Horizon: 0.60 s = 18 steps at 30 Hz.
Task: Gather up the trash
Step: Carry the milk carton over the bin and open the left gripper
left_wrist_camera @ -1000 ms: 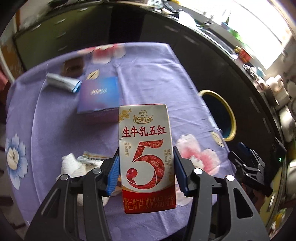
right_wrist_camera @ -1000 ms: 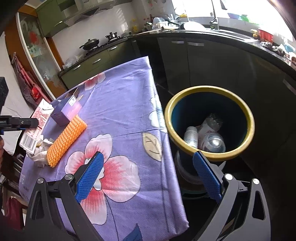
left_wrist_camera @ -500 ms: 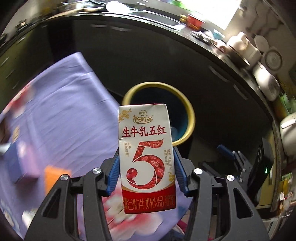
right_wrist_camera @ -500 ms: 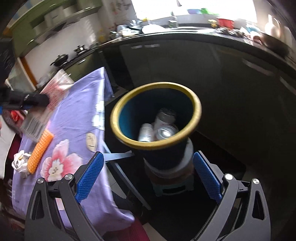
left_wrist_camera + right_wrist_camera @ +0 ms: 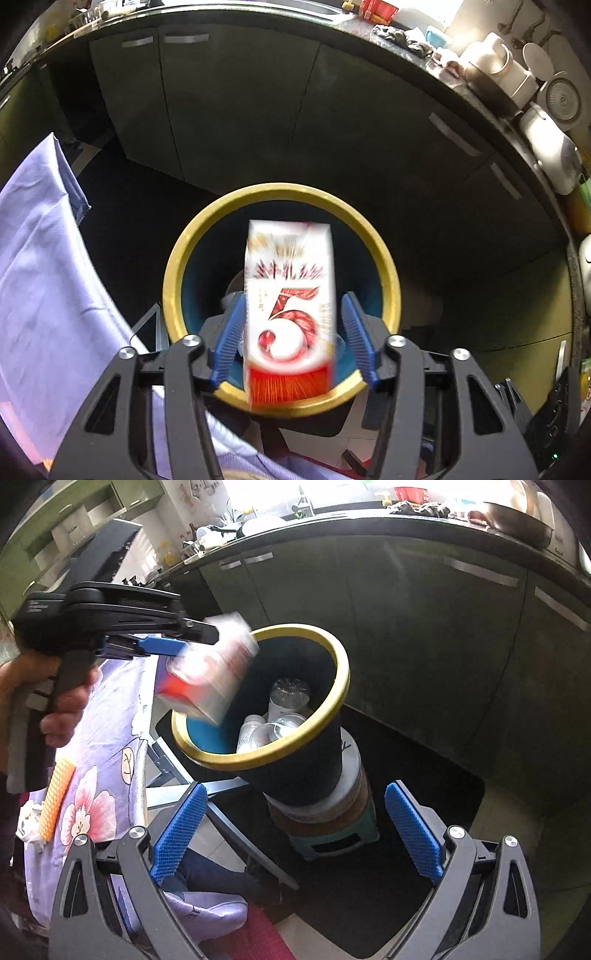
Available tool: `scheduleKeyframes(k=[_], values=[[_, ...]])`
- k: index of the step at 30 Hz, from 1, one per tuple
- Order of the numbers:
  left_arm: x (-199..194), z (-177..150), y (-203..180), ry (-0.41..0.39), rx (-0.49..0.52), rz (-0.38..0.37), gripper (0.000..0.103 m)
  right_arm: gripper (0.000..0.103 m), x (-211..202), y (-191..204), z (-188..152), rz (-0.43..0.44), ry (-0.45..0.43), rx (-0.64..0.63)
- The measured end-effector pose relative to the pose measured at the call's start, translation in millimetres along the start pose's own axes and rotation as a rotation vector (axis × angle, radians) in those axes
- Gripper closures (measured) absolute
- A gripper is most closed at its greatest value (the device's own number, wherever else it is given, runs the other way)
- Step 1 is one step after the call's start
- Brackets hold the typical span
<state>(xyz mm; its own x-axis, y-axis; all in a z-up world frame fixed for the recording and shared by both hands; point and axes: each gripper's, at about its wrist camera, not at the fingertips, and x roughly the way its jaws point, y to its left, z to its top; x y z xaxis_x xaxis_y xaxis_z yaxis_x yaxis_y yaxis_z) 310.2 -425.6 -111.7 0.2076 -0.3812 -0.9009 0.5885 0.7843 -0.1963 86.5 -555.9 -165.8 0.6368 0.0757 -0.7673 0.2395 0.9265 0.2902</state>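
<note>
A table draped in a purple floral tablecloth [image 5: 107,716] fills the left of the right wrist frame, its folding metal legs [image 5: 221,805] showing beneath the edge. On the cloth at lower left lie an orange ridged strip [image 5: 55,797] and, touching it, a crumpled white wrapper [image 5: 27,821]. The dark floor [image 5: 424,812] spreads at right.

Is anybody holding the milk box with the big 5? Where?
Probably nothing is held. The milk box is blurred over the bin, with a gap showing between it and one pad of the left gripper. The right gripper is open and empty.
</note>
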Motion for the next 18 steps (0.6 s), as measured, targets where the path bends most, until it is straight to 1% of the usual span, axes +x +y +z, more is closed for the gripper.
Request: scheduleKeyframes(k=[2,5,7,9,12,15,18], values=[[-2.1,-1.3,3.5,-0.008,-0.013,-0.008,0.038,0.007,0.5,1.0,0.9,0.002,-0.001,-0.005],[-21.9,-9.6,6.3,-0.025,-0.01,-0.025,0.038,0.007,0.6,6.1,2.4,0.012,-0.004,-0.013],[-47.1,-20.6,4.5,-0.06,0.006,-0.029,0.038,0.007,1.1,11.5,3.0,0.019,-0.003,-0.021],[-69.6,-30.9,2.5,-0.096,0.019,-0.039,0.035,0.007,0.2,17.1,0.9,0.028,-0.002,-0.032],[-109.2,-55.2,6.5,-0.159,0.029,-0.052,0.032,0.007,-1.1,27.5,-1.9,0.037,0.0,-0.053],[-145.8,-83.9,17.6,-0.22,0.011,-0.076,0.03,0.007,-1.3,38.1,-4.8,0.039,0.005,-0.071],[-178.9,-116.8,42.6,-0.283,-0.029,-0.071,0.028,0.007,-0.6,50.4,-5.9,0.039,0.01,-0.092]])
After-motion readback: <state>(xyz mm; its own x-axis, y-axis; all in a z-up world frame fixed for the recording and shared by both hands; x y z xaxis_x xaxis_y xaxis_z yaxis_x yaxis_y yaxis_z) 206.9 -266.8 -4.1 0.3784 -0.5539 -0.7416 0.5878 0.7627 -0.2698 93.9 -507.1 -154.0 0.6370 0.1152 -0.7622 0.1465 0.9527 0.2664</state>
